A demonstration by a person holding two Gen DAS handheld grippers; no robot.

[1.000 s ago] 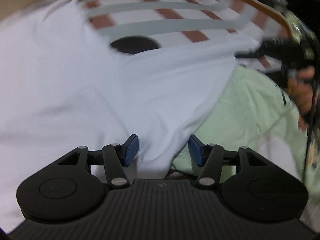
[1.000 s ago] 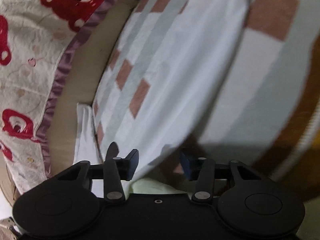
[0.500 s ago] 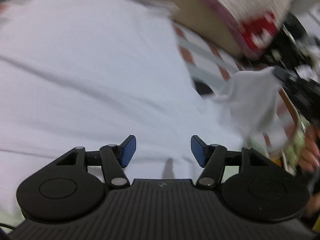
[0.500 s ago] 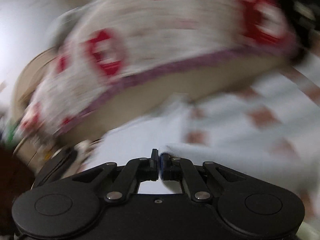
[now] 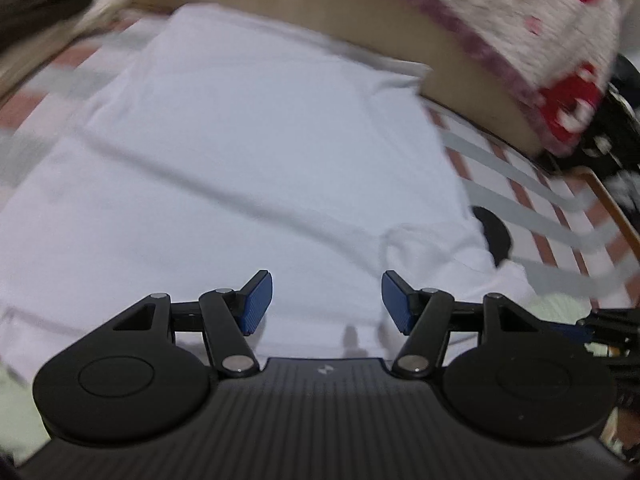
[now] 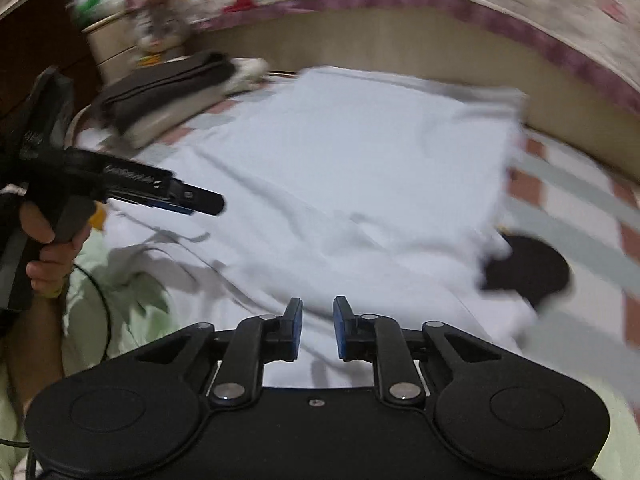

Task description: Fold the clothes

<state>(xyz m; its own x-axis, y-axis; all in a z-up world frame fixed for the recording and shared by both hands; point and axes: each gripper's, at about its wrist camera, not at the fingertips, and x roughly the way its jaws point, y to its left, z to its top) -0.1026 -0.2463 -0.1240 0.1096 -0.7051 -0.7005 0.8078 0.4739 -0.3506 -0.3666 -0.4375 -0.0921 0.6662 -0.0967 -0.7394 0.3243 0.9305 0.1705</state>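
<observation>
Left wrist view: left gripper [image 5: 327,300] hovers over the white garment [image 5: 248,152], fingers spread wide, nothing between the blue pads [image 5: 256,300]. Right wrist view: right gripper [image 6: 316,328] has just been opening, a narrow gap between its fingers, nothing pinched; the garment lies flat below on the checked bed sheet [image 6: 580,200], partly covering a pale green garment [image 6: 132,312]. A hand [image 6: 52,248] holds the left gripper at the frame's left.

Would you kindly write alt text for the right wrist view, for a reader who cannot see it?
A white garment lies spread over a checked bedsheet, with the right tool above its near edge, jaws slightly apart and nothing between them. At left, a hand holds the left tool over the garment; a dark round object lies at right.
</observation>
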